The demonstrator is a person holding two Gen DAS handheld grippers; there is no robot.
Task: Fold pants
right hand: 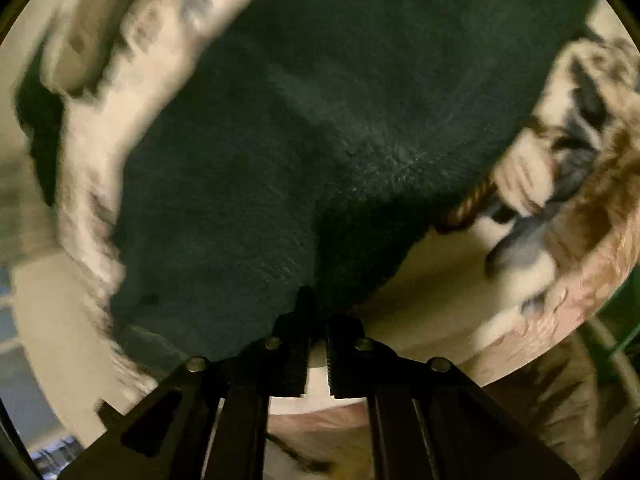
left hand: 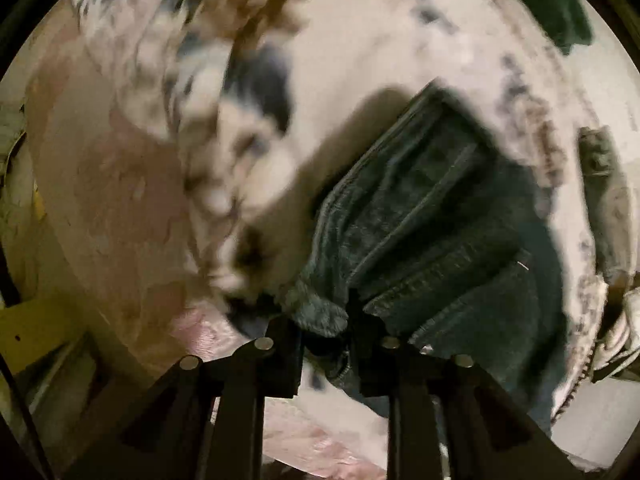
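Denim, dark blue-green and faded along its stitched seams, is bunched right at the left tongs [left hand: 326, 334], whose jaws stand a little apart with a thick wad of the jeans [left hand: 436, 216] pinched between them. Beyond that grip, the jeans are seen hanging over a patterned bedspread [left hand: 352, 40], which is cream with blurred brown and dark blue motifs. Doubled seams, a rolled hem edge and a flat panel are shown in the left wrist view; farther off, a dark green cloth [left hand: 548, 4] is glimpsed at the upper right rim.

At the right tongs [right hand: 306, 300], the jaws are drawn nearly together, their tips pressed into the denim's edge, with a narrow gap visible lower down between the toothed inner faces. From this side the jeans [right hand: 320, 120] are seen only as a broad, plain, dark sheet filling the middle of the view, with no seams or stitching discernible. A twisted brown cord trim [right hand: 472, 204] on the bedspread [right hand: 520, 276] is shown only here, past the cloth's right edge. Much of both views is blurred.
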